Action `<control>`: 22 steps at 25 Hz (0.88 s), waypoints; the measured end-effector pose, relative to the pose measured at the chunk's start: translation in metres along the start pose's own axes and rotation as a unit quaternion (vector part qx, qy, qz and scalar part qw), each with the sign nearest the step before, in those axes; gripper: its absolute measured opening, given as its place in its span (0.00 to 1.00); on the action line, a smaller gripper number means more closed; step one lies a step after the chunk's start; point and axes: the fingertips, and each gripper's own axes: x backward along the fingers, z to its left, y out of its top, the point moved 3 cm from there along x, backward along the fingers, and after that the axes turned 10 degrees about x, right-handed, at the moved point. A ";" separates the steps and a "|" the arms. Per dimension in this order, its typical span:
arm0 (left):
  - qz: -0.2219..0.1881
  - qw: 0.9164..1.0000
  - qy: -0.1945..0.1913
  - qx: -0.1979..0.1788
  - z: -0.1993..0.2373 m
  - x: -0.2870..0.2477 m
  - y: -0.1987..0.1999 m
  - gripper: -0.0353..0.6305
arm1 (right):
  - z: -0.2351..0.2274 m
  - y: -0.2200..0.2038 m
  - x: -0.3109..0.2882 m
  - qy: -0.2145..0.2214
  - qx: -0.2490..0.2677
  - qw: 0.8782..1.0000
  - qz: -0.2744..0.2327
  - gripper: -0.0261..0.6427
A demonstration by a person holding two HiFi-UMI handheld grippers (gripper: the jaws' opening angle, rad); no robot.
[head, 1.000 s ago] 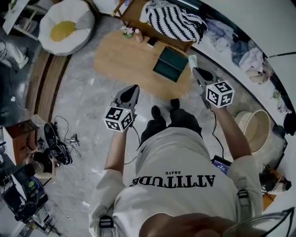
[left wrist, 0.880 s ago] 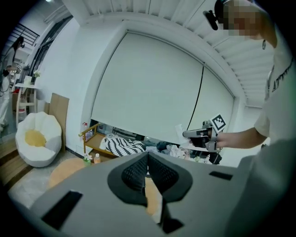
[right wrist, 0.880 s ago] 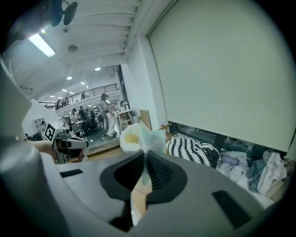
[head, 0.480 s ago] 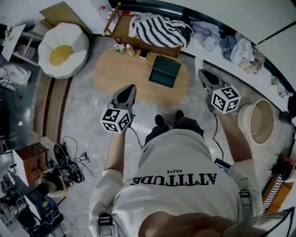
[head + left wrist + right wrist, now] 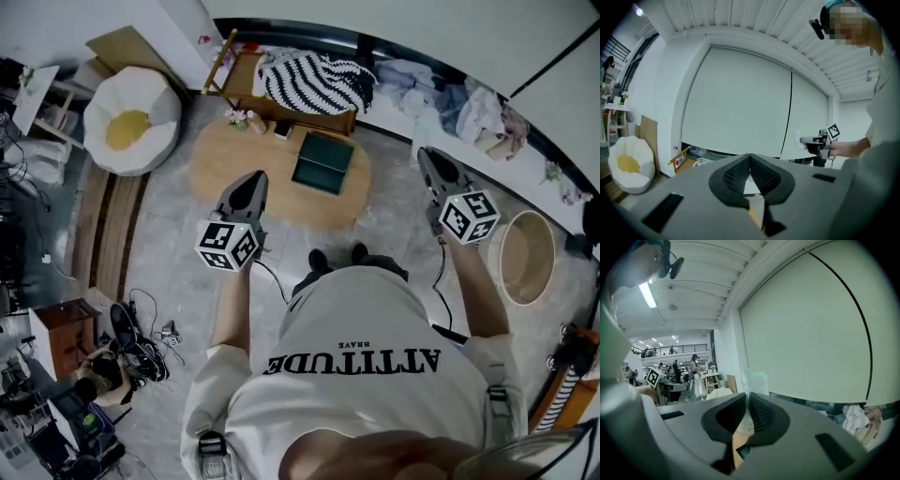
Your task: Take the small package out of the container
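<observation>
Well clear of the green container [image 5: 323,162] at the right end of the oval tabletop [image 5: 234,159], the right gripper [image 5: 746,395] pinches the small clear package [image 5: 754,379], whose long axis runs straight out past the jaw tips. The left gripper [image 5: 750,158] has its jaws pressed together on nothing.

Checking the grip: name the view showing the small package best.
Right gripper view: the translucent small package sticks up from the closed tongs of the right gripper. Left gripper view shows it as a distant pale patch; head view: not discernible.
</observation>
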 end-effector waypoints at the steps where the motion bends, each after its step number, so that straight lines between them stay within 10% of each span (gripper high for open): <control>1: -0.003 1.000 0.001 -0.001 -0.006 -0.002 0.003 0.09 | -0.007 0.004 0.005 -0.002 0.002 1.000 -0.005 0.09; 22: -0.065 0.997 0.033 -0.028 -0.045 -0.012 0.047 0.09 | -0.068 0.042 0.061 -0.041 0.010 0.996 -0.076 0.09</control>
